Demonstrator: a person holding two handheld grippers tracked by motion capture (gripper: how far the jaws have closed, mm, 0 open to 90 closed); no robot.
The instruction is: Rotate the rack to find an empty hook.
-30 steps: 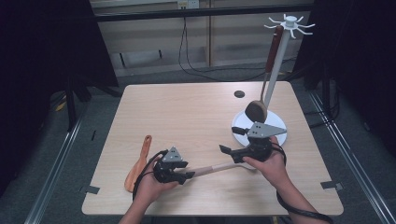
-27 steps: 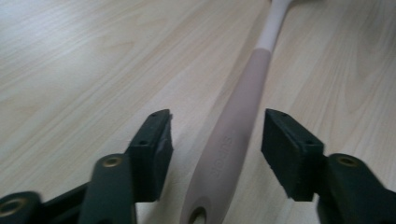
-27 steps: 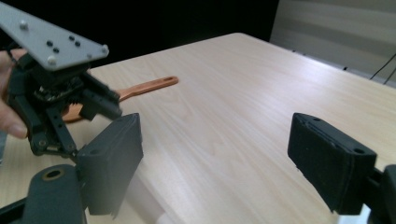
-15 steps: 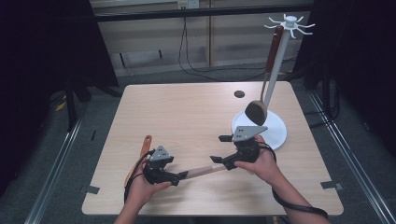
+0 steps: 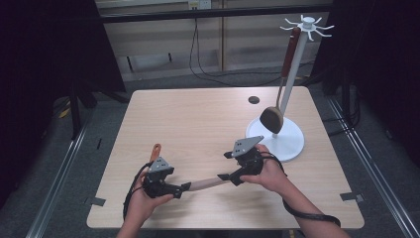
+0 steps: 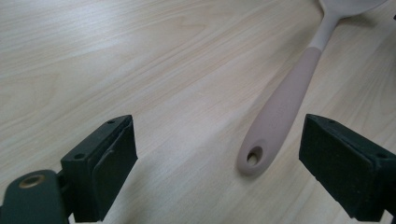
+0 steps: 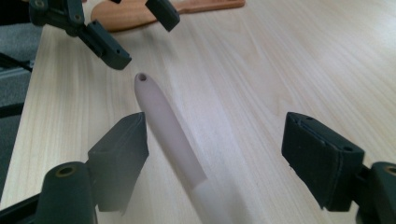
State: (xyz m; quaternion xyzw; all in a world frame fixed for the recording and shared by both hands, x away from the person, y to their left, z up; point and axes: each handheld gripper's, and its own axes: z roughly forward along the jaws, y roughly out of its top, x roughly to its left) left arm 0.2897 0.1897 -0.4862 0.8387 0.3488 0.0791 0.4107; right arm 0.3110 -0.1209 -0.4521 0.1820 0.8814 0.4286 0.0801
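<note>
Spoon (image 6: 285, 100) with a pinkish handle lies on the table (image 5: 198, 119) between my two grippers — light, stiff, smooth, maybe slippery. I'd grab mid-handle. My left gripper (image 6: 219, 158) has just opened wide, touching nothing; my right gripper (image 7: 215, 163) has just been closing, the handle between its fingers (image 7: 122, 154) — not pinched. No writing.

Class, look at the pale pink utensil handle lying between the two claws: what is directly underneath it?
Under the pink handle is bare wooden table. The handle lies on it, hole end towards the open left claw. Its far end is cut off by the picture edge.
</note>
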